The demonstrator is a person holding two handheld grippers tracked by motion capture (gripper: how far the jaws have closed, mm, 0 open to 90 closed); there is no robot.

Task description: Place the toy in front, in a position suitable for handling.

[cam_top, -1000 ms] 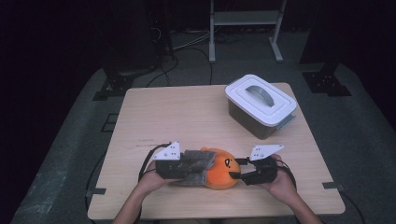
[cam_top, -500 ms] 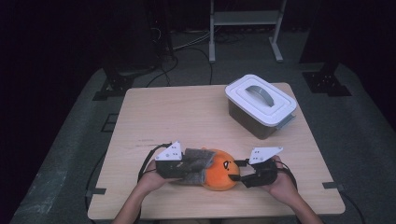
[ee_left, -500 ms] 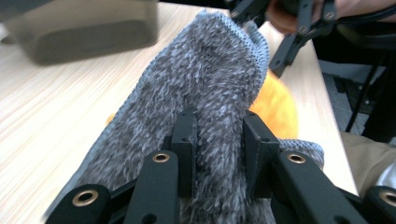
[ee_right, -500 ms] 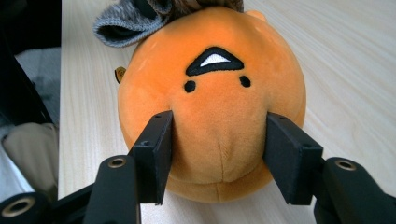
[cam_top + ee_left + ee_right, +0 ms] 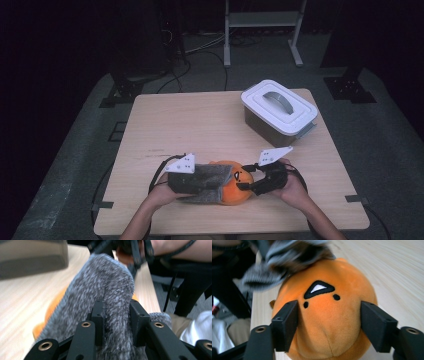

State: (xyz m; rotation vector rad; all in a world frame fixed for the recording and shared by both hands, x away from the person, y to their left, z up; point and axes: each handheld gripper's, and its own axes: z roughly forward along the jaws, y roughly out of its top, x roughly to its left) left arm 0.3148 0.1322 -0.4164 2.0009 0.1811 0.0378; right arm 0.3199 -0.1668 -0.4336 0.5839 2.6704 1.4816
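An orange plush toy (image 5: 239,186) with a stitched face lies near the table's front edge, partly covered by a grey knitted sleeve (image 5: 207,180). My left gripper (image 5: 202,186) comes in from the left. In the left gripper view it (image 5: 116,315) is shut on a fold of the grey knit (image 5: 107,282). My right gripper (image 5: 246,186) reaches in from the right. In the right gripper view its jaws (image 5: 329,325) flank the plush (image 5: 324,312), with both pads against its sides. They have just been opening wider with the plush between them. The knit (image 5: 287,257) bunches at the toy's far end.
A grey bin with a white handled lid (image 5: 279,111) stands at the back right of the wooden table (image 5: 200,120). Cables trail from both grippers across the near edge. A metal stand and more cables sit on the dark floor beyond.
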